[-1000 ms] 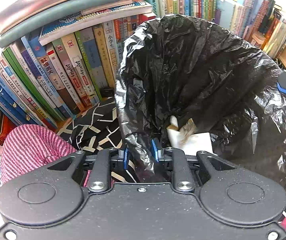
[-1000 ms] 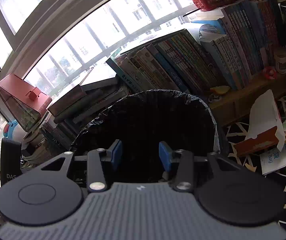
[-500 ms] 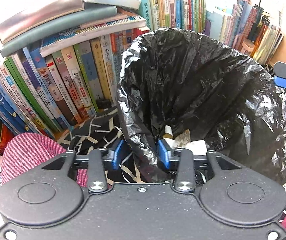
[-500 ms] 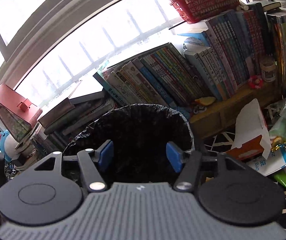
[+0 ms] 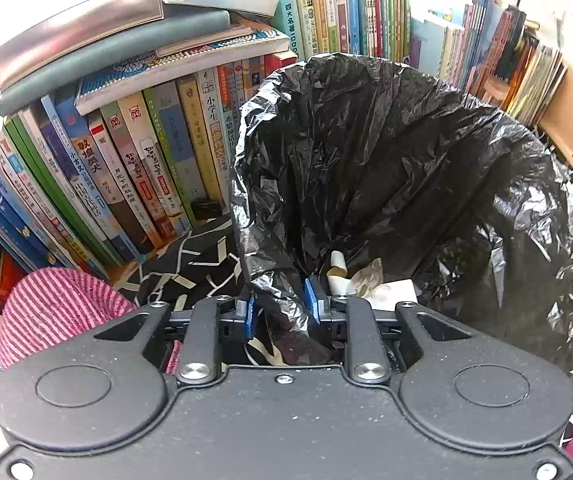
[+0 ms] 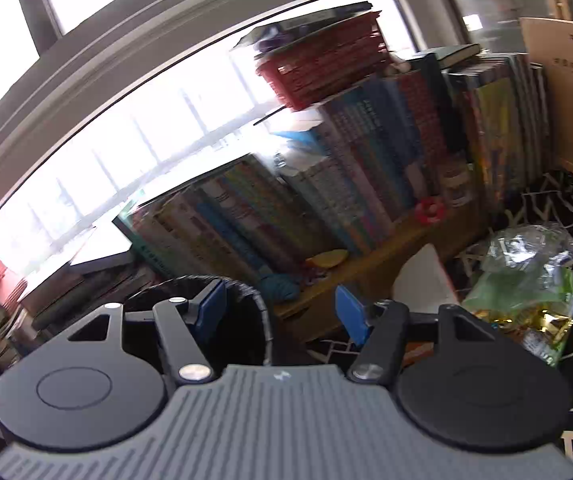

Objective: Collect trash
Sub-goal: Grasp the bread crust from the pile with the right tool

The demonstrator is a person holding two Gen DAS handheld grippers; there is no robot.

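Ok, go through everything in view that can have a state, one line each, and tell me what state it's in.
Black plastic bin bag: mouth open, near rim bunched between the left gripper's pads.
Left gripper: jaws closing on the bag rim.
Right gripper: open, nothing between the pads.
White paper scraps: lying at the bottom of the bag.
Green and gold plastic wrappers: lying loose on the patterned cloth, not collected.

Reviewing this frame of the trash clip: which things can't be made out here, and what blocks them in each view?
- Left wrist view: the bottom of the black plastic bin bag and most of the crumpled white paper scraps are hidden by the left gripper, whose jaws are closing on the bag's rim.
- Right wrist view: book spines are motion-blurred, unreadable.
- Right wrist view: the orange-and-white carton is largely covered by the right gripper.
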